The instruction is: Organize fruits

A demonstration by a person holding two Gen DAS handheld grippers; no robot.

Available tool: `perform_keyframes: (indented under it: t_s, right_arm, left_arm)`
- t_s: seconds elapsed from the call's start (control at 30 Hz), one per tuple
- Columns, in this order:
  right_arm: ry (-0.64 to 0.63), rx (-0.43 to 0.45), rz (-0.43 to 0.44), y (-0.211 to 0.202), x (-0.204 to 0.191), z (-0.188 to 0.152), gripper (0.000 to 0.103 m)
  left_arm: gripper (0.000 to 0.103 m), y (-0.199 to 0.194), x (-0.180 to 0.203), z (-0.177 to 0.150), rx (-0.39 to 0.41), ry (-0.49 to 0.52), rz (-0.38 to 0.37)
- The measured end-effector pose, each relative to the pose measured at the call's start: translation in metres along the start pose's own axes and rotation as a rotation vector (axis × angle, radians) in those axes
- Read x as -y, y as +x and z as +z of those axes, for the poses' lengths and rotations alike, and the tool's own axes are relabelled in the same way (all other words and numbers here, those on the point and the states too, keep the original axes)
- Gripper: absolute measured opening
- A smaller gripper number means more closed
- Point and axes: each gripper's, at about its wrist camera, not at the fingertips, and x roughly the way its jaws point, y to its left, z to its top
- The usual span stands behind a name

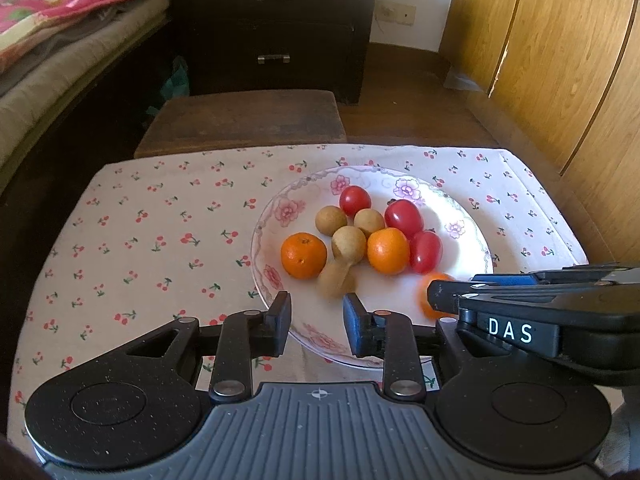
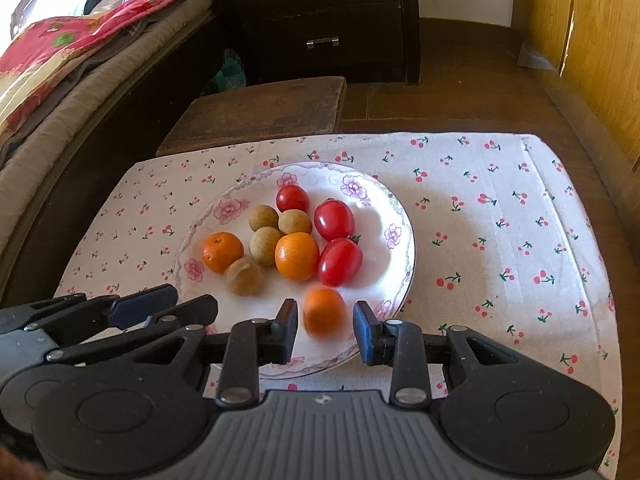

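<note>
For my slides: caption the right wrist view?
Right gripper jaws straddle a blurred orange on the fruit plate.

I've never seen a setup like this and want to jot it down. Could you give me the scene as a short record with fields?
surface: cherry-print cloth
dish: flowered plate, holds all the fruit
oranges: three; blurred orange sits between the right gripper's fingers
tomatoes: three, red
brown round fruits: four; blurred brown fruit lies just ahead of the left gripper
left gripper: open, empty
right gripper: open, pads not pressing the orange
</note>
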Motion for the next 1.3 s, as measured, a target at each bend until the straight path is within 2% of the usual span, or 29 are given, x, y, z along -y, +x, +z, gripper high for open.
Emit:
perform_keyframes:
  t_s: [0.13, 0.2, 0.37, 0.53, 0.6, 0.73, 0.83, 1.13, 1.3]
  right_arm:
    - [0.005, 0.011, -0.003, -0.005, 0.001, -0.001, 0.033]
    - [0.005, 0.019, -0.005, -0.011, 0.002, -0.002, 0.033]
    - [0.008, 0.046, -0.005, -0.031, 0.0, -0.01, 0.035]
    - [-0.012, 0.057, -0.02, -0.05, -0.006, -0.024, 0.037]
    - [-0.01, 0.053, -0.021, -0.057, -0.008, -0.032, 0.038]
    - [-0.004, 0.051, -0.02, -0.067, -0.011, -0.046, 0.038]
    - [0.0, 0.043, -0.019, -0.072, -0.014, -0.056, 0.038]
    - [0.0, 0.033, -0.037, -0.082, -0.02, -0.081, 0.04]
    - [0.014, 0.041, -0.035, -0.092, -0.021, -0.093, 0.04]
  left_arm:
    - [0.045, -0.004, -0.001, 0.0, 0.009, -0.001, 0.005]
    - [0.054, -0.009, -0.002, 0.0, 0.021, 0.006, 0.018]
    - [0.064, -0.027, -0.004, -0.004, 0.05, -0.007, 0.017]
    - [0.071, -0.047, -0.005, -0.018, 0.073, 0.02, 0.046]
    - [0.076, -0.053, -0.006, -0.026, 0.069, 0.018, 0.05]
    - [0.078, -0.06, -0.007, -0.038, 0.057, 0.015, 0.05]
    - [0.084, -0.067, -0.007, -0.046, 0.06, 0.012, 0.061]
    - [0.088, -0.08, -0.005, -0.066, 0.057, 0.003, 0.097]
    - [0.098, -0.09, -0.003, -0.078, 0.082, 0.015, 0.139]
